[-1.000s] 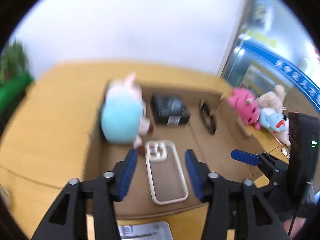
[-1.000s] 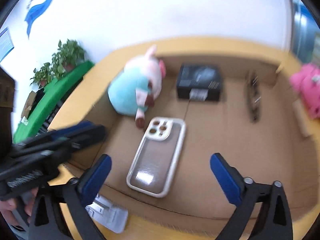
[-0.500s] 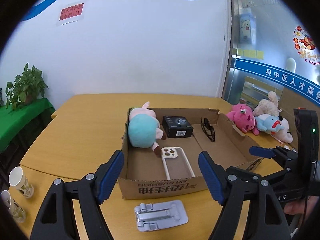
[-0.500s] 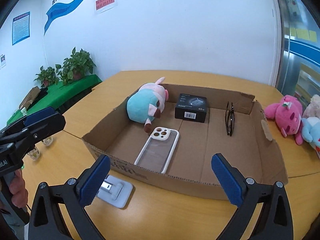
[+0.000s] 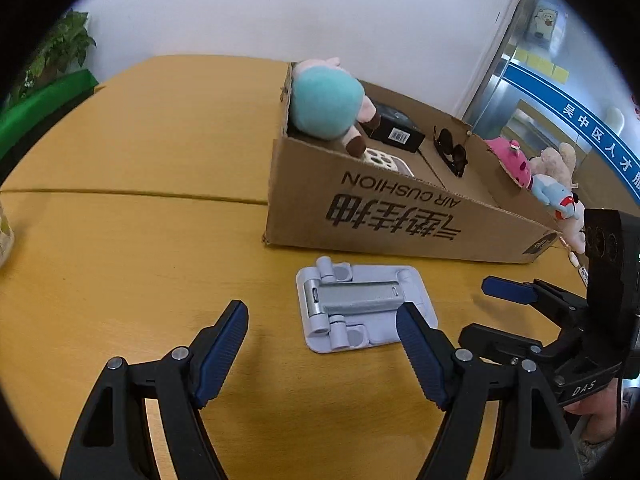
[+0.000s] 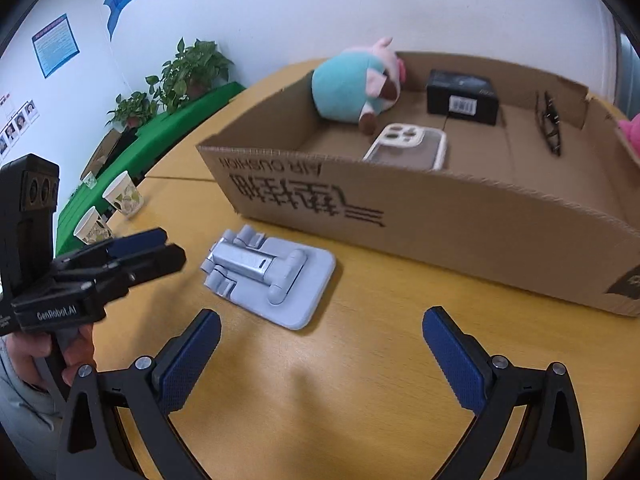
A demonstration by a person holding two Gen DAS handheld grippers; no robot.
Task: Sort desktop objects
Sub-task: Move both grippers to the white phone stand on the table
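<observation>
A grey folded phone stand [image 5: 362, 306] lies flat on the wooden table in front of the cardboard box [image 5: 400, 216]; it also shows in the right wrist view [image 6: 272, 278]. The box [image 6: 420, 216] holds a teal-and-pink plush [image 6: 352, 88], a black carton [image 6: 462, 98], a clear phone case [image 6: 408, 146] and dark glasses [image 6: 548, 124]. My left gripper [image 5: 322, 322] is open and empty, low over the table just short of the stand. My right gripper [image 6: 320, 336] is open and empty, to the right of the stand.
Pink, beige and blue plush toys [image 5: 536, 172] lie on the table beyond the box's right end. Paper cups [image 6: 122, 198] stand at the table's left edge. Green-covered furniture and potted plants [image 6: 188, 72] are behind on the left.
Both grippers pulled back out of the box and dropped low over the table in front of it. They now point at the grey phone stand. The phone case stays in the box.
</observation>
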